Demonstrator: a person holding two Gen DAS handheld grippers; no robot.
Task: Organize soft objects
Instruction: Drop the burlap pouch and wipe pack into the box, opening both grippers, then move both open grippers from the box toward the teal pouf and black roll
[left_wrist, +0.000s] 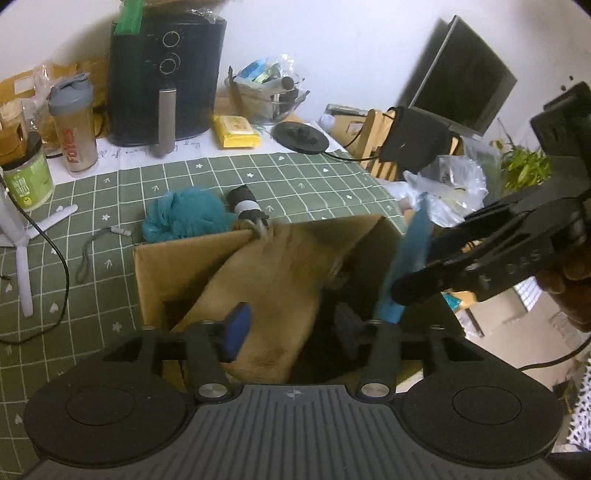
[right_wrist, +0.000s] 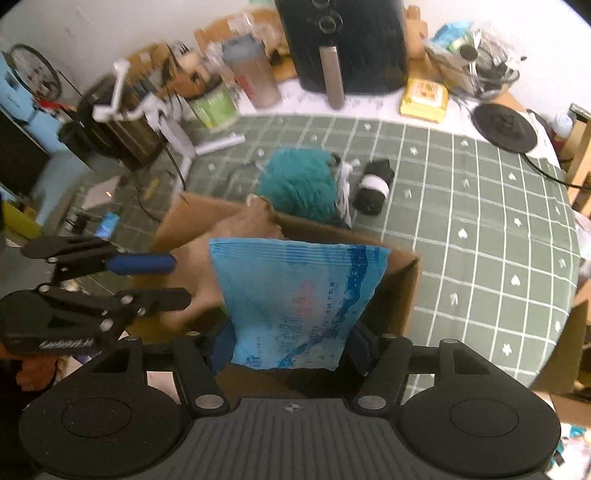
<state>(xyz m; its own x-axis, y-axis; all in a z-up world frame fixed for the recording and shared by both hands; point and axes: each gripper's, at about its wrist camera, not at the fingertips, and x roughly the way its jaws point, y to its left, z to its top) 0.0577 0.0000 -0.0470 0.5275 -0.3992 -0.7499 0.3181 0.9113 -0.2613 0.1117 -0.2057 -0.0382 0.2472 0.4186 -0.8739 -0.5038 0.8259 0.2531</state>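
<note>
Task partly done. The brown plush toy (left_wrist: 273, 295) lies in the open cardboard box (left_wrist: 162, 266) under the left tool (left_wrist: 291, 325), whose jaws stand half open and off it. The right tool (right_wrist: 291, 343) grips a blue soft plastic wipes pack (right_wrist: 295, 295) over the box. Beyond the box on the table (right_wrist: 480, 221): teal mesh bath puff (right_wrist: 299, 181), rolled black-and-white sock (right_wrist: 373, 184), still left.

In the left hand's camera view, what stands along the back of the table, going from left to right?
Green-labelled jar → shaker bottle → black air fryer → yellow packet → round black base.
</note>
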